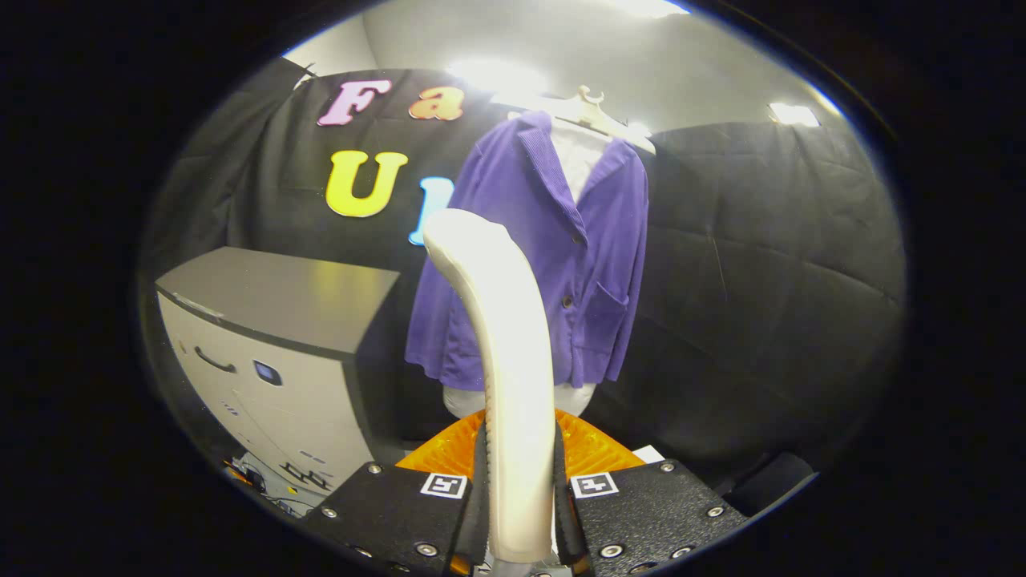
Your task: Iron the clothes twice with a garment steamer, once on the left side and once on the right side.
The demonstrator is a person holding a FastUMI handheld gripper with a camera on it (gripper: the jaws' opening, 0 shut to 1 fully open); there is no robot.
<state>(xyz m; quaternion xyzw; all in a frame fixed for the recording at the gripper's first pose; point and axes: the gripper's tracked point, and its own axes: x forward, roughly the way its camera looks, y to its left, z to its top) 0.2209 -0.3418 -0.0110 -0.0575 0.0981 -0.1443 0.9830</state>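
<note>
We see the garment steamer [505, 336] rising between the fingers of the gripper [519, 513], both of them pressed against its pale handle, which curves up and ahead. Beyond it hangs the purple jacket [553, 248], buttoned over a white shirt [577, 160] on a pale hanger [597, 112], well apart from the steamer head. The steamer handle covers part of the jacket's lower front. A black quilted cloth wall [761, 264] backs the booth, with bright ceiling lights [793, 114] above. Beside the jacket stands a grey cabinet [280, 344] with a drawer handle. Just ahead of the fingers lies an orange ribbed surface [589, 449].
</note>
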